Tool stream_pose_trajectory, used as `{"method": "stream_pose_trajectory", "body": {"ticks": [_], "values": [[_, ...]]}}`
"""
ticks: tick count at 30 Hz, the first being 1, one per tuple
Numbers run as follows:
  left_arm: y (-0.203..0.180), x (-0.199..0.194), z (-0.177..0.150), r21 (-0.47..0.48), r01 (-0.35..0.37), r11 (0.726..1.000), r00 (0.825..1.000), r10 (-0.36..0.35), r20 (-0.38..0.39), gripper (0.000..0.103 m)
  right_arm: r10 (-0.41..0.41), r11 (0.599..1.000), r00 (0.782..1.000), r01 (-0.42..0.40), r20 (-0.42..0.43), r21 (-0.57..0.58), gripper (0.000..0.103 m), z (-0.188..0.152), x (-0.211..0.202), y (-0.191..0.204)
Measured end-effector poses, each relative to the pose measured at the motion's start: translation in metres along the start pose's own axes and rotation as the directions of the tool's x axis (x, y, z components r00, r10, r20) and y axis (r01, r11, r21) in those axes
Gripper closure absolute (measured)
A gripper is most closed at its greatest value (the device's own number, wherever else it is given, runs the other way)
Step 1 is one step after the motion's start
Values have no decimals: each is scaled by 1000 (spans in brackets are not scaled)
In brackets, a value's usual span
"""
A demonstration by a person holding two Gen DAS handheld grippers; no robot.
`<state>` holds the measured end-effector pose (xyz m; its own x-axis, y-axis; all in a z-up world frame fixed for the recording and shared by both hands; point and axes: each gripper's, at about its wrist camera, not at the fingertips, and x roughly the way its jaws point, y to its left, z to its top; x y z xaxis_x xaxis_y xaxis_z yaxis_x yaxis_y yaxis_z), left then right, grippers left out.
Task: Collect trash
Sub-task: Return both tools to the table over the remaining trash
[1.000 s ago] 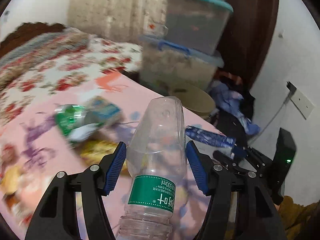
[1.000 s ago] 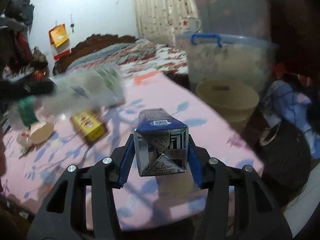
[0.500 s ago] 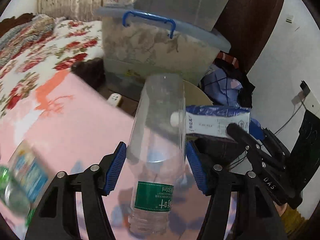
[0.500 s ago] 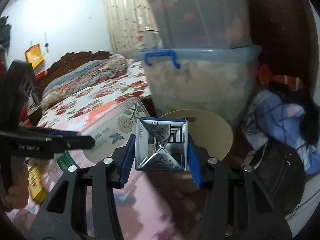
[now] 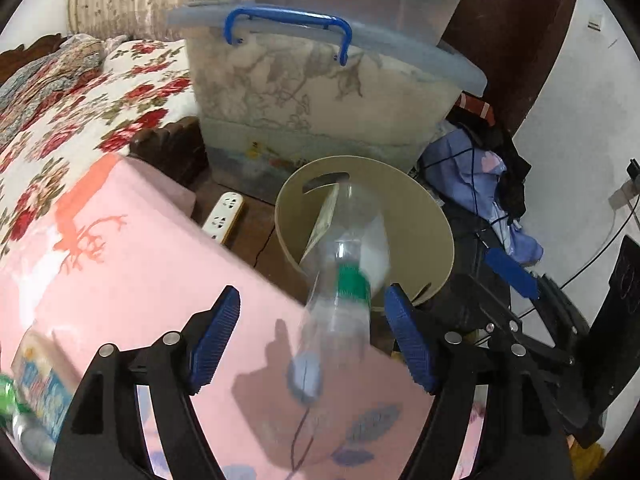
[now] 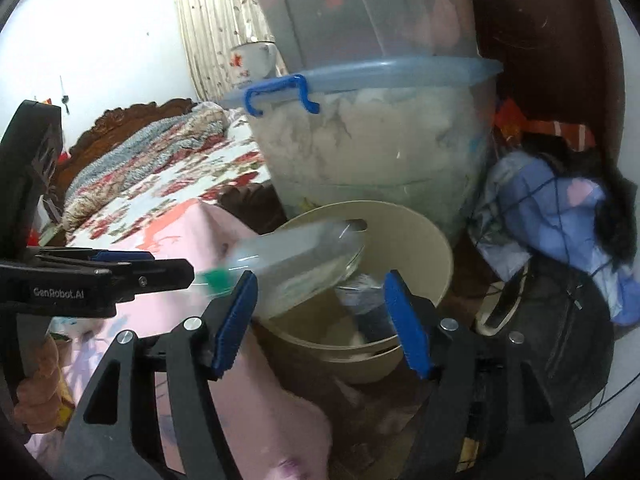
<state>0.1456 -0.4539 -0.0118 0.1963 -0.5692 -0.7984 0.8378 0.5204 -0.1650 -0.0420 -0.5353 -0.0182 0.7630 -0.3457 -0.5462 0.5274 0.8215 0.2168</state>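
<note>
Left wrist view. Left gripper (image 5: 312, 340) jaws spread wide, pinching nothing. Clear plastic bottle (image 5: 340, 280) blurred, loose between the blue pads (image 5: 216, 340) and touching neither, base end over the mouth of the beige bin (image 5: 440, 240). Landmark: the bin. Near rim beside the edge of the pink tablecloth (image 5: 140, 260), with a strip of dark floor showing between. White power strip (image 5: 224, 216) on that floor, left of the bin. Large storage tub (image 5: 320, 104) with a blue handle directly behind the bin. Heap of blue and dark clothing (image 5: 488, 184) with cables right of the bin. Right gripper (image 5: 512, 276) just right of the bin rim, seen side-on.

Right wrist view. Right gripper (image 6: 320, 320) jaws spread wide, holding nothing, poised above the bin (image 6: 424, 240). Bottle (image 6: 296, 256) lying tilted across the left rim, base end over the opening. Blurred dark carton (image 6: 368, 308) inside the bin, low down. Left gripper (image 6: 120, 272) left of the bin, above the tablecloth (image 6: 256, 400). Tub (image 6: 380, 152) close behind the bin; clothing heap (image 6: 552, 208) close on the right.
</note>
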Motion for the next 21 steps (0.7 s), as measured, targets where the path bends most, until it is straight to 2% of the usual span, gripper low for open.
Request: {"method": "stream_pose_trajectory", "body": {"ticks": [2,5,12,15,21], "values": [[4,-19,-14,-24,19,1000,1000,-19,19,32,27,1000,1000,-27,-7,12,36,-7,-7,9],[9,-54,-46,-25,5,1000,998,-3,62,32,74,996,997,-73,-26,49,36,-22,-20,25],[32,-118,-143,-36,-124,992,985,128,114,32,168,978,981,-153,-95,142,36,-71,-40,61],[46,-139,-180,-66,-197,978,972,203,116,32,191,976,971,-173,-142,129,36,-89,-44,84],[79,-173,-230,-171,-272,947,949,294,118,32,238,971,946,-235,-223,37,36,-116,-51,142]]}}
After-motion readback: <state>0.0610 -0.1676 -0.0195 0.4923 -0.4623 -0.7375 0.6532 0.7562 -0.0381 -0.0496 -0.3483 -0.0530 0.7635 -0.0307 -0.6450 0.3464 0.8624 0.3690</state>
